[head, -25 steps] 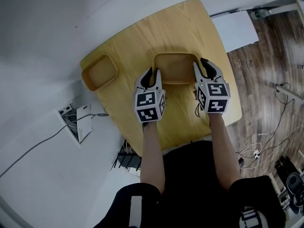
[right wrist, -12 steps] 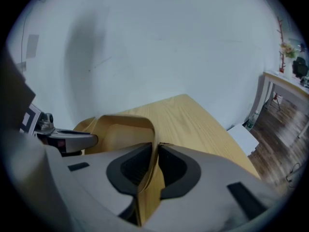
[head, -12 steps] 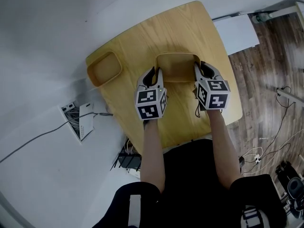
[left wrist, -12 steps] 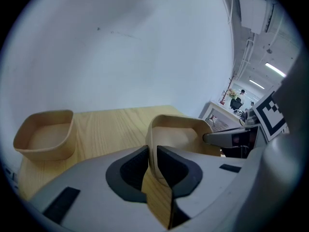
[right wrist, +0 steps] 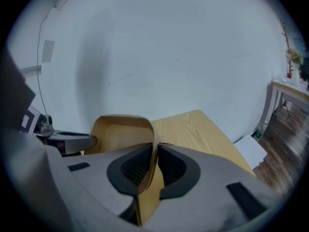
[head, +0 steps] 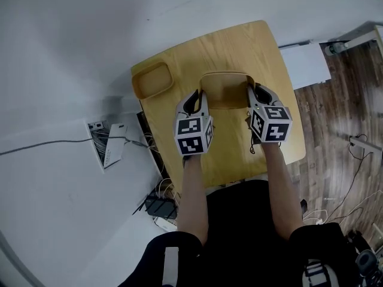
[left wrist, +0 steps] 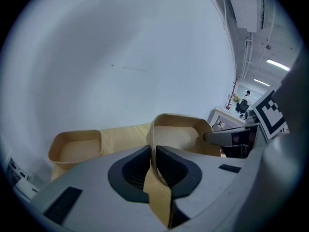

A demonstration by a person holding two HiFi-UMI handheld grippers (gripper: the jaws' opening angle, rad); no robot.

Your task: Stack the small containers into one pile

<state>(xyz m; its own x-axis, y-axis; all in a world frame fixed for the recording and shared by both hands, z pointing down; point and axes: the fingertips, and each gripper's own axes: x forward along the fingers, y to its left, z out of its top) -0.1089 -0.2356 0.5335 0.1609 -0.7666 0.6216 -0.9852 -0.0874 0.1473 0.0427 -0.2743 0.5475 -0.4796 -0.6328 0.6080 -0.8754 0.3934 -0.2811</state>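
Note:
A tan small container (head: 224, 88) sits between my two grippers over the middle of the wooden table (head: 251, 46). My left gripper (head: 194, 98) is shut on its left wall, which runs between the pads in the left gripper view (left wrist: 155, 161). My right gripper (head: 257, 95) pinches the right wall; its jaws are closing with that wall (right wrist: 153, 144) between them and the pads pressing on it. A second tan container (head: 152, 79) stands empty at the table's back left corner, also seen in the left gripper view (left wrist: 75, 149).
A white wall lies behind the table. A power strip and cables (head: 114, 151) are on the floor at the left. A white board (head: 305, 64) lies on the wooden floor (head: 347, 100) to the right of the table.
The right gripper's jaws have narrowed onto the container's right wall. The head view has shifted, so the table now shows farther right. Both grippers stay at the container's sides.

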